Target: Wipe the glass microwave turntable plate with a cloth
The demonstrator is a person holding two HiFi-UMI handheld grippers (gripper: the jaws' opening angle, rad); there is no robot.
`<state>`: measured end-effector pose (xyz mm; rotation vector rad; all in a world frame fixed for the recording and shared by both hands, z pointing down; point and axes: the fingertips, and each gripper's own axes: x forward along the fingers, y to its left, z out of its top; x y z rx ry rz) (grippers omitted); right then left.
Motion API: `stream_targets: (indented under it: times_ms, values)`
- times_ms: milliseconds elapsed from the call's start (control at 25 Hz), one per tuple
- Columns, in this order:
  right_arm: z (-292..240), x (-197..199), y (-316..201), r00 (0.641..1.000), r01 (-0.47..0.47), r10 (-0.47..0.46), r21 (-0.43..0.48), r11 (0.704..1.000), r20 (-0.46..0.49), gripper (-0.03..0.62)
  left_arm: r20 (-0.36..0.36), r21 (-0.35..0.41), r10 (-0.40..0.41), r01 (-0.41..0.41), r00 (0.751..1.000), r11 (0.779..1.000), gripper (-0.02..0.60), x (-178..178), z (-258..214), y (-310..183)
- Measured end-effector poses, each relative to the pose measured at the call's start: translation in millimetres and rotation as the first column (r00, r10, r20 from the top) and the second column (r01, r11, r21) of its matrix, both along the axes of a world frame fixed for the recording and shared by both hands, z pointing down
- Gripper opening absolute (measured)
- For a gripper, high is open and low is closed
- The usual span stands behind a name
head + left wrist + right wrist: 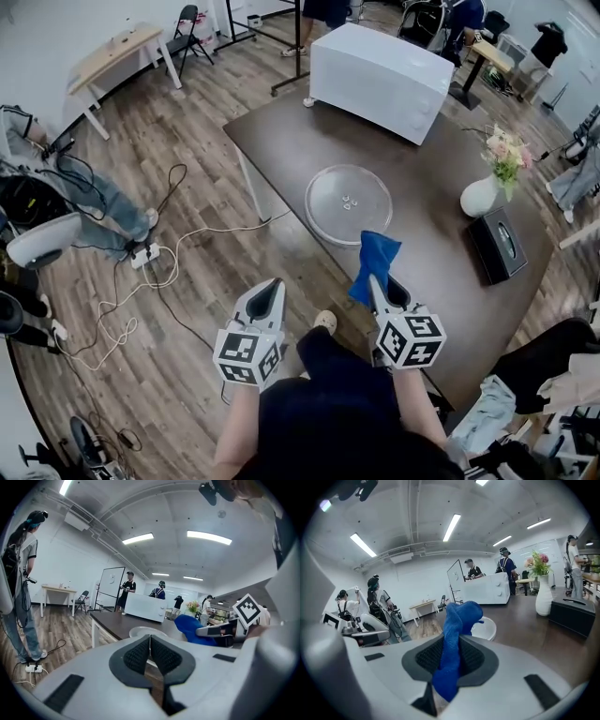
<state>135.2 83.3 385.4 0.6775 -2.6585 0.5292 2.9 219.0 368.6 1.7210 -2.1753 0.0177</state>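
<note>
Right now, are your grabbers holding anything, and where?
The right gripper pinches the blue cloth partway along, both ends free; the left gripper is shut and empty.

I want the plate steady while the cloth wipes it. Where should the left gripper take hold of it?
Probably the plate's thin rim on its near-left side, coming in low over the table's left edge. It lies flat, so only the rim offers a lip, and that side is nearest the left gripper.

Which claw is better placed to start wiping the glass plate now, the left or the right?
Right. The right claw is shut on the cloth and points toward the plate. The left claw is shut, empty, and beside the table.
</note>
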Motion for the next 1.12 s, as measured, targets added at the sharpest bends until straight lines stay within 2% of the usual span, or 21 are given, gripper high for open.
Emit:
stream_targets:
  times_ms: [240, 640, 920, 1120]
  values:
    - [2, -37, -46, 1.000, 0.001, 0.000, -0.026, 1.000, 0.012, 0.067, 0.002, -0.026, 0.027, -0.027, 1.000, 0.999, 0.006, -31, 0, -56]
    - [14, -81, -118, 0.998, -0.046, 0.049, -0.075, 0.996, 0.036, 0.067, 0.007, -0.098, 0.088, -0.087, 0.996, 0.991, 0.006, -72, 13, -129]
    - [33, -102, -129, 0.999, -0.023, 0.027, -0.116, 0.993, 0.032, 0.067, 0.014, -0.143, 0.114, -0.111, 0.993, 0.983, 0.006, -91, 28, -159]
    - [40, -106, -126, 0.998, -0.049, 0.053, -0.141, 0.989, 0.025, 0.067, 0.029, -0.194, 0.174, -0.166, 0.984, 0.967, 0.006, -101, 37, -172]
